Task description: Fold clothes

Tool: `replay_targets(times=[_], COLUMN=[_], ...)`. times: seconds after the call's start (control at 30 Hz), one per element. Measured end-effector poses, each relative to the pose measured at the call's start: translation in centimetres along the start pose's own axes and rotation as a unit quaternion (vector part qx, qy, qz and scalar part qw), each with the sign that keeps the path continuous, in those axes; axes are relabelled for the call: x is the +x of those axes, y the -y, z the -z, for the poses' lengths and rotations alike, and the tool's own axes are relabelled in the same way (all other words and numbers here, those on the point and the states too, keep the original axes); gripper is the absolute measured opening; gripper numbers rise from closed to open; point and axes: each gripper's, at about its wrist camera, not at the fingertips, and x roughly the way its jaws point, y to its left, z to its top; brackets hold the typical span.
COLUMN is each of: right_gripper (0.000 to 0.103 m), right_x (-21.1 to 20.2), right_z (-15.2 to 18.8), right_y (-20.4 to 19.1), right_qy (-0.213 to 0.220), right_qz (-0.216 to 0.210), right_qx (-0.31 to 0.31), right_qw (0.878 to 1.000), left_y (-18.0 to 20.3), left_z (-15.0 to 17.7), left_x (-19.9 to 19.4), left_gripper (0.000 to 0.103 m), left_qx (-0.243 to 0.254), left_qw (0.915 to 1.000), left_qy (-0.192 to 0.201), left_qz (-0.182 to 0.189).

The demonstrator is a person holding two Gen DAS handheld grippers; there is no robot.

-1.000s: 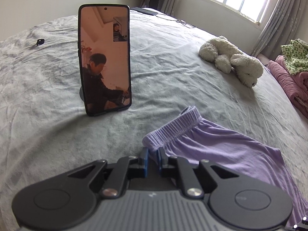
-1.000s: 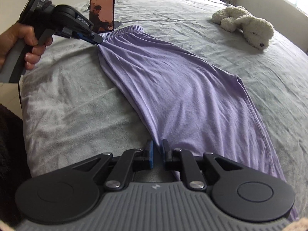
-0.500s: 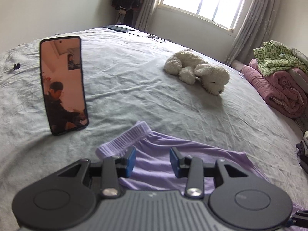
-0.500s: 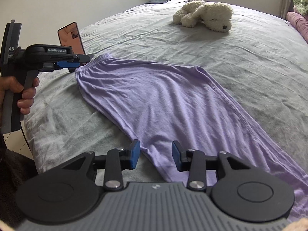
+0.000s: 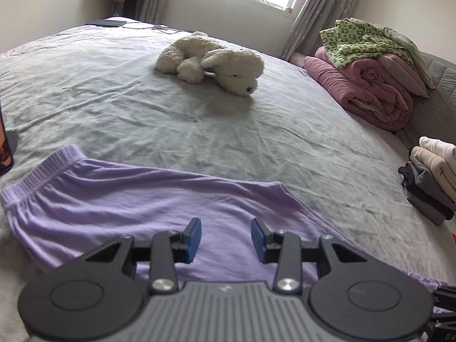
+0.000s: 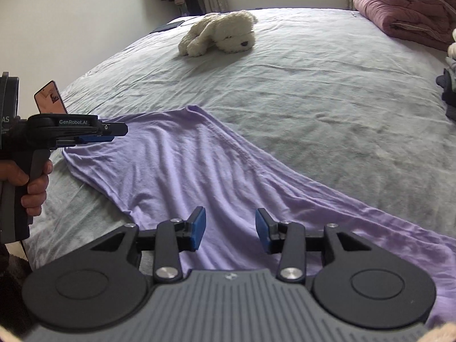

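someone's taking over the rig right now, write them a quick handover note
Left tool: open, empty, jaws just opened, over the purple garment.
Right tool: open, empty, jaws just opened, over the same garment.
Garment lies spread on the grey bed, waistband toward the phone.
Done: laid out, released.
Left: no fold visible yet; stack of folded clothes sits at the bed's edge.

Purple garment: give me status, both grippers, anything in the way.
Left gripper and right gripper: jaws just opened, nothing between them. Purple garment flat on bed, unfolded. Plush dog well clear.
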Motion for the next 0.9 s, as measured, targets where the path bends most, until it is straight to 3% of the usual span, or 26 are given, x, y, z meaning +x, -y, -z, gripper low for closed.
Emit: replay_targets(times=[0.3, 0.43, 0.6, 0.77, 0.9], right_gripper=[0.042, 0.033, 0.031, 0.029, 0.018], right_x=[-1.7, -1.2, 0.4, 1.8, 2.3], right_z=[0.9, 0.8, 0.7, 0.9, 1.2], right_y=[4.8, 4.9, 5.1, 5.5, 5.2], right_qy=[0.044, 0.052, 0.048, 0.038, 0.039], right_qz=[0.058, 0.054, 0.036, 0.015, 0.014], right_qx=[-0.016, -0.062, -0.082, -0.08, -0.093], right_qw=[0.997, 0.995, 0.995, 0.996, 0.995], left_y=[2.5, 2.7, 3.2, 3.6, 3.6], left_z=[-0.2, -0.6, -0.8, -0.9, -0.6], left_x=[4.7, 5.6, 6.6, 7.6, 8.4], left_gripper=[0.039, 0.039, 0.039, 0.039, 0.037], left_qx=[0.067, 0.112, 0.171, 0.169, 0.16], left_qw=[0.9974, 0.9931, 0.9843, 0.9841, 0.9851], left_qy=[0.025, 0.034, 0.042, 0.031, 0.029], left_qz=[-0.011, -0.003, 0.013, 0.046, 0.057])
